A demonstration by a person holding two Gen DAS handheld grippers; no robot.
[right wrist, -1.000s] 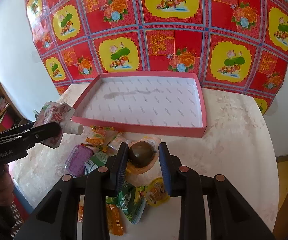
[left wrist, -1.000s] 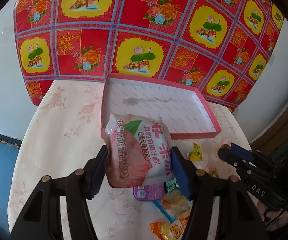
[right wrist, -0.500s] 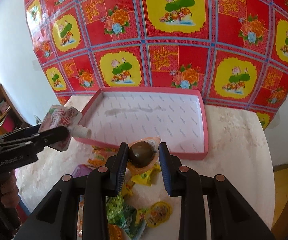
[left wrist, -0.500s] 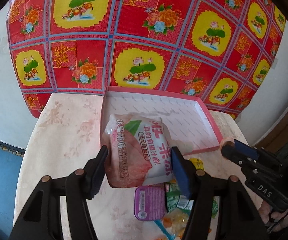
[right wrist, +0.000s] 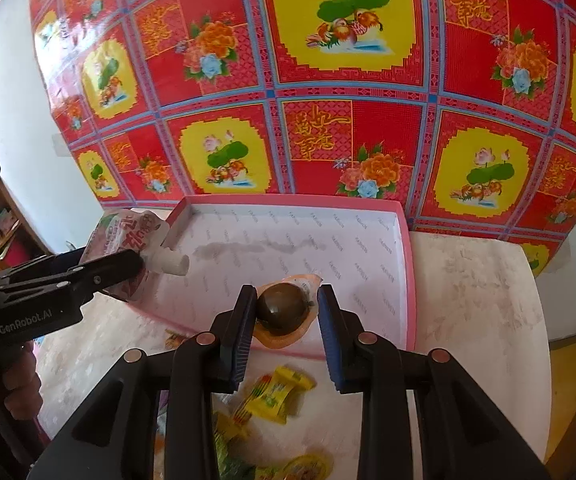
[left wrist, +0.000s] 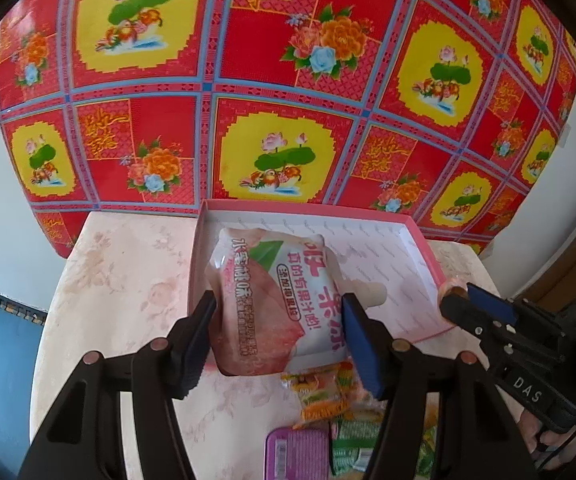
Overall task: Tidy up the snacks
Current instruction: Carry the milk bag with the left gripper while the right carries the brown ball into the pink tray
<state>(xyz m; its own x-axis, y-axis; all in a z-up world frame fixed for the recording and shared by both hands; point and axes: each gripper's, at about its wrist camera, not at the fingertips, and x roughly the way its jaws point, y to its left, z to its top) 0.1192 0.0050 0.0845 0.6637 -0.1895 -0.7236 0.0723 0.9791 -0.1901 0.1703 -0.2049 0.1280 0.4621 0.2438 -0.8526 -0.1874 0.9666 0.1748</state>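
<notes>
Left gripper [left wrist: 278, 320] fingers clamped on pink juice pouch [left wrist: 272, 304]; right gripper [right wrist: 287, 312] fingers on packaged egg [right wrist: 282, 310].

Left gripper [left wrist: 278, 320] of black plastic, two long black arms, round copper-coloured screws, blue ridged pads on the fingers [left wrist: 358, 344], white letters "GenRobot.AI" on its side, right gripper [right wrist: 286, 314] the same black shape, white letters "DAS" on it

Both wrist views over tray [left wrist: 424, 240]
</notes>
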